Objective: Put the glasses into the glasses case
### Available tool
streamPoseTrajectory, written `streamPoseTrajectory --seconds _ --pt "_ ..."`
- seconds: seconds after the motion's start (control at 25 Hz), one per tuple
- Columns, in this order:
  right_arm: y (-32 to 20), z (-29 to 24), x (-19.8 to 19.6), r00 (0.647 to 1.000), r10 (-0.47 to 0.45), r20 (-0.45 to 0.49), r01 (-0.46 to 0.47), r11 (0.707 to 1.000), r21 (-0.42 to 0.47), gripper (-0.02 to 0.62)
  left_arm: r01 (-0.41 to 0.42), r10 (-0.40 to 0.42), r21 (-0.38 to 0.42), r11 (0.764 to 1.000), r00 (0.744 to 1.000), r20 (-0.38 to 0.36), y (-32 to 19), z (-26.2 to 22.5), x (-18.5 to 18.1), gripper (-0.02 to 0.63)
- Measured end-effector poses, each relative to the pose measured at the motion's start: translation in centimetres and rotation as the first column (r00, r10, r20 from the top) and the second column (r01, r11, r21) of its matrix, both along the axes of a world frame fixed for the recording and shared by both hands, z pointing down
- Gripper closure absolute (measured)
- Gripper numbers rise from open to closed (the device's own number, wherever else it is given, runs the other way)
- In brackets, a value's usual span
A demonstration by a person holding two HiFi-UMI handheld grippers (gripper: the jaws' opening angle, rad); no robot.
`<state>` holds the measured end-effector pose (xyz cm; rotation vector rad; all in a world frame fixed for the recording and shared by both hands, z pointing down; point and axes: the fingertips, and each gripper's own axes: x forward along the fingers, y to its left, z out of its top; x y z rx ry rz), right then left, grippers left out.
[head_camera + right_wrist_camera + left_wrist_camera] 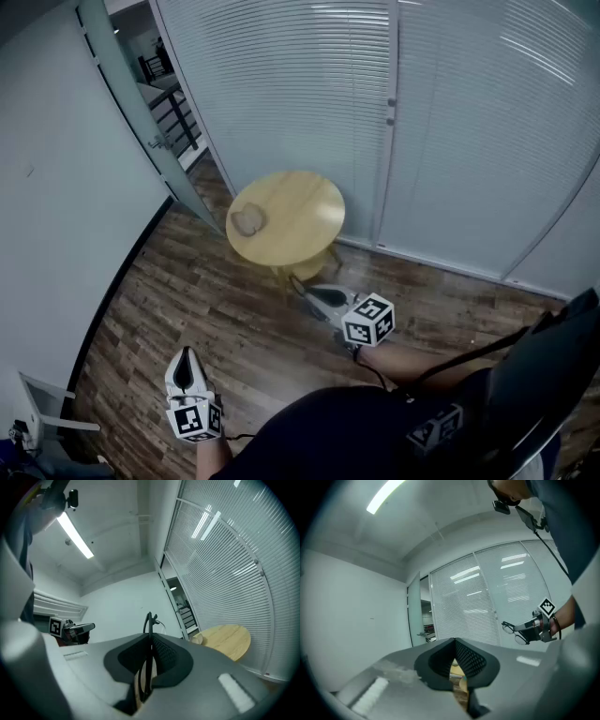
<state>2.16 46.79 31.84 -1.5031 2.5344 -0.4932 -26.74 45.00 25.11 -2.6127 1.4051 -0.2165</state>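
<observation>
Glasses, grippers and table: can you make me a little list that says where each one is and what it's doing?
glasses: pinched edge-on, held up in the air
right gripper: shut on the glasses
left gripper: shut, nothing in it
round wooden table: ahead of the person, beside the blinds
thing on table: one small tan object near the edge; may be the case, too small to tell
floor: dark wood planks
</observation>
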Motion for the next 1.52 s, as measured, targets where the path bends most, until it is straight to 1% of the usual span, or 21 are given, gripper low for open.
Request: streamPoseTrajectory --seconds 0.08,0.16,0.24,0.36,0.48,0.56,0.64,0.72,0.8,0.88,1.0,1.12,1.2,1.32,1.52 --pt "1.0 0.6 2.1 1.000 0.008 -0.013 -0.008 1.000 0.005 0.566 -0.040 0.040 -0.002 0.999 0.999 0.019 0.5 0.9 3.1 0.600" --pt "1.3 0.4 4.0 0.999 0.046 -0.024 -0.045 0.999 0.022 0.566 -0.093 0.094 -0.011 0.996 0.994 0.051 -0.2 1.5 5.5 0.600" --pt "1.0 -0.3 4.6 0.996 0.083 -0.033 -0.082 0.996 0.039 0.565 -0.129 0.129 -0.007 0.992 0.989 0.068 -1.5 1.4 6.2 0.600" --pt "0.8 -0.5 4.1 0.994 0.098 -0.050 -0.097 0.995 0.030 0.565 -0.115 0.115 -0.010 0.993 0.993 0.032 -2.4 2.1 5.2 0.600" --pt "1.9 -0.4 4.8 0.994 0.107 -0.037 -0.106 0.994 0.012 0.565 -0.101 0.101 -0.023 0.995 0.995 -0.002 -2.0 3.2 5.2 0.600" --pt "2.3 -0.2 5.9 0.993 0.113 -0.042 -0.113 0.994 0.012 0.565 -0.099 0.099 -0.037 0.994 0.995 -0.007 -1.8 3.5 6.2 0.600" --pt "2.1 0.1 7.1 0.992 0.116 -0.045 -0.115 0.993 0.019 0.565 -0.106 0.106 -0.008 0.994 0.994 -0.007 -2.3 3.0 7.7 0.600" --pt "1.8 0.4 8.0 0.994 0.105 -0.041 -0.104 0.994 0.022 0.565 -0.093 0.093 0.008 0.996 0.995 -0.026 -2.5 2.2 9.0 0.600" --pt "1.7 0.5 8.5 0.995 0.086 -0.044 -0.084 0.996 0.033 0.565 -0.076 0.077 0.014 0.997 0.996 -0.040 -2.5 1.8 9.9 0.600" --pt "1.4 0.8 8.9 0.996 0.083 -0.042 -0.081 0.996 0.037 0.565 -0.074 0.075 0.014 0.997 0.997 -0.034 -2.4 2.0 10.5 0.601" --pt "0.4 1.4 9.0 0.997 0.081 -0.007 -0.081 0.997 0.013 0.565 -0.074 0.074 -0.001 0.997 0.997 -0.034 -3.0 2.6 10.9 0.600" --pt "-0.8 1.8 9.0 0.998 0.062 -0.010 -0.062 0.998 0.004 0.565 -0.063 0.062 -0.026 0.998 0.998 -0.018 -4.9 3.4 10.9 0.600" --pt "-2.2 2.1 9.5 0.997 0.074 -0.009 -0.074 0.997 -0.002 0.565 -0.070 0.069 -0.028 0.997 0.998 -0.009 -6.8 3.5 11.2 0.600" --pt "-4.8 2.4 10.0 0.994 0.108 -0.004 -0.108 0.994 -0.012 0.565 -0.101 0.100 -0.016 0.995 0.995 -0.013 -10.0 3.1 11.6 0.600" --pt "-10.2 1.8 10.1 0.990 0.143 -0.014 -0.143 0.989 -0.026 0.565 -0.157 0.157 0.000 0.988 0.987 -0.037 -16.6 2.3 12.8 0.600"
